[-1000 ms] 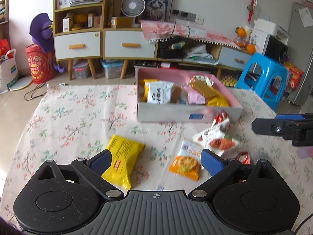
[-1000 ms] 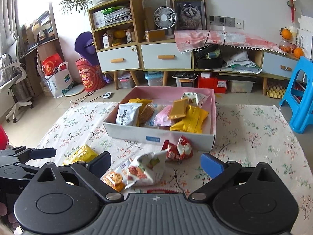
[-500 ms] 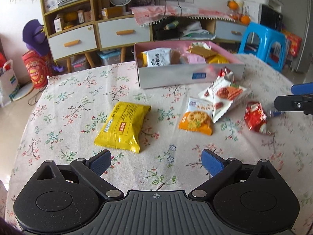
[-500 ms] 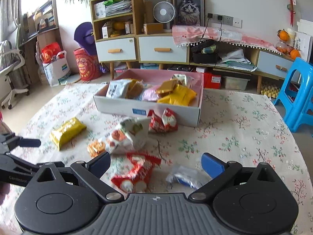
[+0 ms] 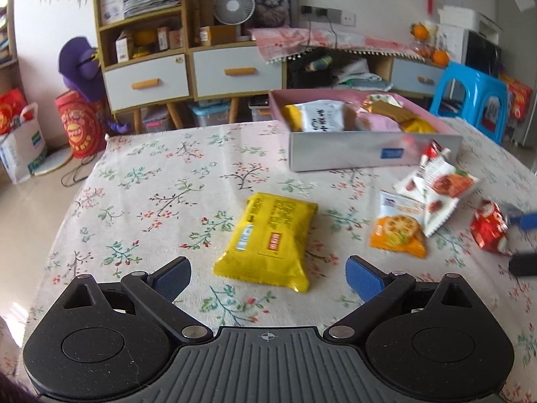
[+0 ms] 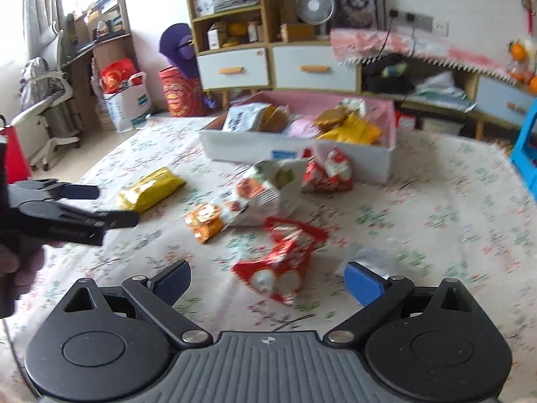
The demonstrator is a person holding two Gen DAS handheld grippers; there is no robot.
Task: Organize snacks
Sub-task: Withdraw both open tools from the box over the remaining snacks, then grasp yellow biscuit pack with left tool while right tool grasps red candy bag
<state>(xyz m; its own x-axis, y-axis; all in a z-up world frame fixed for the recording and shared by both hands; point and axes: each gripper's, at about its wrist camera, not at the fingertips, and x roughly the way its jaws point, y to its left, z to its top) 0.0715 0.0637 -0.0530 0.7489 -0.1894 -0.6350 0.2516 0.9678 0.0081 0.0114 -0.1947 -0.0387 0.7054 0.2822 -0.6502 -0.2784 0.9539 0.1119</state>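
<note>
Over the last second both grippers have dropped from a high look across the table to a low approach, and each now has one packet framed between its spread fingers. The left gripper (image 5: pixel 268 273) is wide open and empty, with the yellow packet (image 5: pixel 268 235) lying just ahead at 12 o'clock; the right gripper (image 6: pixel 266 280) is equally wide open and empty, with the red packet (image 6: pixel 285 262) at its 12 o'clock. This looks like the approach to two pickups, with neither packet yet grasped. The pink box (image 5: pixel 369 152), already part filled, sits at about 1 o'clock from the left gripper, with the orange cracker packet (image 5: pixel 397 233) and the white packet (image 5: pixel 436 188) loose on the floral cloth (image 5: pixel 151 201) before it. The right wrist view is motion-blurred, so print on the packets is unreadable, and a pale wrapper (image 6: pixel 369 258) by the right finger is too smeared to identify.
</note>
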